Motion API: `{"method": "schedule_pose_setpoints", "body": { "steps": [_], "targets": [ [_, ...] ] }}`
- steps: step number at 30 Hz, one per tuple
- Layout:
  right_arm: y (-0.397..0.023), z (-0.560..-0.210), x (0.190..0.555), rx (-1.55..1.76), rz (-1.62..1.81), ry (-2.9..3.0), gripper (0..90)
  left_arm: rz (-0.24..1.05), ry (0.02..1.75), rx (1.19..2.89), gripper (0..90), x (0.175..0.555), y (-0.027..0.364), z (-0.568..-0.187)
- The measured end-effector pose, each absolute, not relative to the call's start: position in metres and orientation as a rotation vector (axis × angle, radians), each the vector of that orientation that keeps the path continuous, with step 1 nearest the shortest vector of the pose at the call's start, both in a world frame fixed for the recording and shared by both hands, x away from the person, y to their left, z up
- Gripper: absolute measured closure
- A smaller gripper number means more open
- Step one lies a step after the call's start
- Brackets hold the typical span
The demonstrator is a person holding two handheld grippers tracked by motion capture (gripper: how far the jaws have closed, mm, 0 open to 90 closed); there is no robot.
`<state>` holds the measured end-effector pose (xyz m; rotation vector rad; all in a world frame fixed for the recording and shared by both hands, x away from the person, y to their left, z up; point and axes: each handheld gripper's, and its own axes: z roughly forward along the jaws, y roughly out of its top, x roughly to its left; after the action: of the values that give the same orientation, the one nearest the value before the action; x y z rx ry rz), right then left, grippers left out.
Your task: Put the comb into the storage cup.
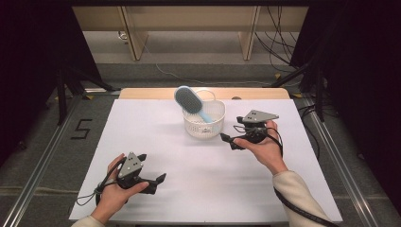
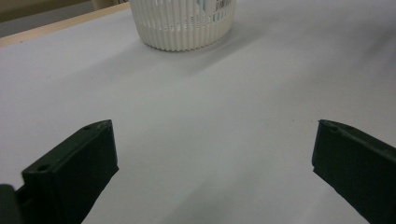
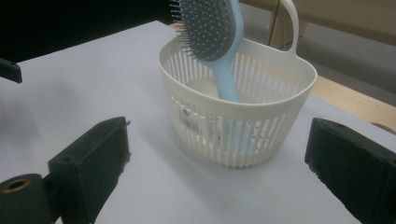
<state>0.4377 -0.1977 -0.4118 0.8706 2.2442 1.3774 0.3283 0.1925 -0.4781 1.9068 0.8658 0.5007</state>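
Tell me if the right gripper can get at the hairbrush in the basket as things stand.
Probably yes. The right gripper is open, close beside the basket, and the hairbrush head sticks up over the rim with nothing between them.

In the left gripper view the basket [image 2: 183, 23] is cut off by the top edge, so its rim and contents cannot be seen. In the right gripper view the brush [image 3: 212, 35] loses its top past the frame, and its handle end is half hidden behind the basket's slats. The label on the basket wall is too small to read.
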Motion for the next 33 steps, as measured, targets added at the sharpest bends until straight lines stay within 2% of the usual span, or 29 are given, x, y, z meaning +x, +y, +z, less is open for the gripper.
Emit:
{"method": "schedule_pose_setpoints", "body": {
  "steps": [33],
  "targets": [
    [-0.234,-0.419,0.397,0.867,1.350,2.245,7.1,0.506,0.864,1.912,0.0,0.328,0.192,-0.478]
  ]
}}
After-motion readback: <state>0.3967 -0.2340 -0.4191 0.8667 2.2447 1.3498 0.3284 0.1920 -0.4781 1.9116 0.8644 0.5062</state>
